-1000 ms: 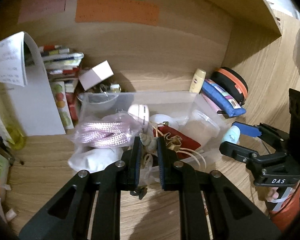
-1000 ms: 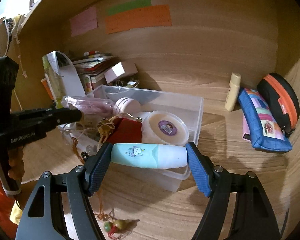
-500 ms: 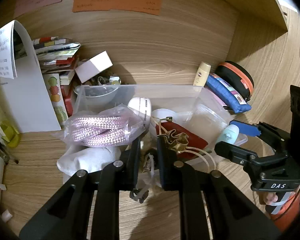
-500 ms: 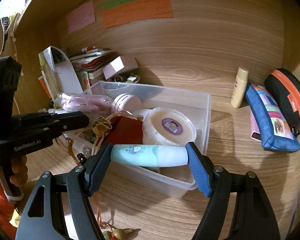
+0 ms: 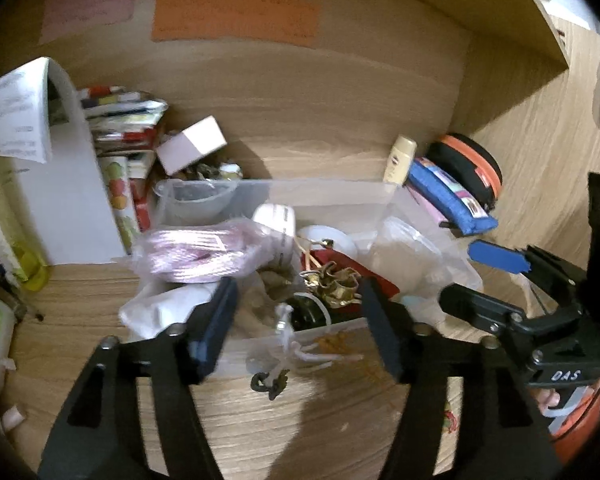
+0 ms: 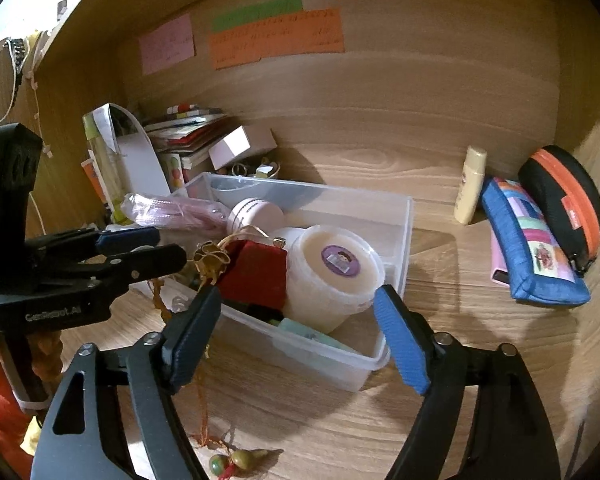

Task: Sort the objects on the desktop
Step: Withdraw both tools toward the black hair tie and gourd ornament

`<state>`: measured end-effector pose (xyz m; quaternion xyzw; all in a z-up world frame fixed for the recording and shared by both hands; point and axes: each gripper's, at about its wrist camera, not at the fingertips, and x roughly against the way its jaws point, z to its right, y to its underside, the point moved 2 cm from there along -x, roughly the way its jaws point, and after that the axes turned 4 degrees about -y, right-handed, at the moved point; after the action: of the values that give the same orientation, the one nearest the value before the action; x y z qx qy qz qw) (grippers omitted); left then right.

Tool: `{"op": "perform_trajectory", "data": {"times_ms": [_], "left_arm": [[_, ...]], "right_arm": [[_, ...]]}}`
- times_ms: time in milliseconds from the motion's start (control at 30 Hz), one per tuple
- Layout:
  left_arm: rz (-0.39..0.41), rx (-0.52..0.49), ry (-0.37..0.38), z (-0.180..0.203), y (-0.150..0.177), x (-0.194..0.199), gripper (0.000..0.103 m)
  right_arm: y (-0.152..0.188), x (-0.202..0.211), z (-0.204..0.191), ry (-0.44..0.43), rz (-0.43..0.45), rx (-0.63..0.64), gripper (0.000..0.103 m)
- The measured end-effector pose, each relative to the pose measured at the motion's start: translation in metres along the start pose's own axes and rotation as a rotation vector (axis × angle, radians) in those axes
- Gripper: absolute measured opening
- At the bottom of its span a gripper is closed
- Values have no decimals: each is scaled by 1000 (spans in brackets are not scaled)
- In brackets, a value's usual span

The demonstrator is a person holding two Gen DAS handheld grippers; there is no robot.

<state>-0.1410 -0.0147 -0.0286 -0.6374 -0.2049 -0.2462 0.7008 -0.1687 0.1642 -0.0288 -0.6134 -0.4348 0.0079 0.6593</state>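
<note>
Both grippers over clear plastic bin [image 6: 396, 236] on wooden desk [image 6: 440, 420]. Right gripper [image 6: 300, 332] jaws opening, nothing between pads; mint-green tube [image 6: 312, 334] lying inside bin at near wall, just below and beyond the fingertips, next to round lidded tub [image 6: 334, 268]. Left gripper [image 5: 296, 320] jaws opening too, wide apart, gripping nothing; small clear drawstring pouch [image 5: 288, 344] between the fingers, draped over bin's near rim, touching neither pad. Blue pencil case [image 6: 528, 252] well off to the right.

"DAS" on the right gripper [image 5: 496, 282]; "GenRobot.AI" on the left gripper [image 6: 156, 248].
</note>
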Motion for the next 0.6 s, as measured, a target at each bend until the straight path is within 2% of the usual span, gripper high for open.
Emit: {"op": "perform_trajectory", "data": {"times_ms": [133,167,200,267,400,600], "left_arm": [[57,-7,-54,0,0,17,88],[59,-5,-64,-1,0,20,96],[64,0,-71,-2,0,23,98],[74,5,-81,-3,2,30,99],[33,-10,-124,-6,6,37,100],[54,-12,-140,-12,21,52,100]], "right_arm": [[4,7,-4,17,6,22,82],[5,7,-5,14,2,21,82],[7,9,-5,13,-1,22,82],[10,12,-7,15,-2,24,82],[17,16,-11,18,-14,27,82],[28,24,-18,23,-31,34,84]]}}
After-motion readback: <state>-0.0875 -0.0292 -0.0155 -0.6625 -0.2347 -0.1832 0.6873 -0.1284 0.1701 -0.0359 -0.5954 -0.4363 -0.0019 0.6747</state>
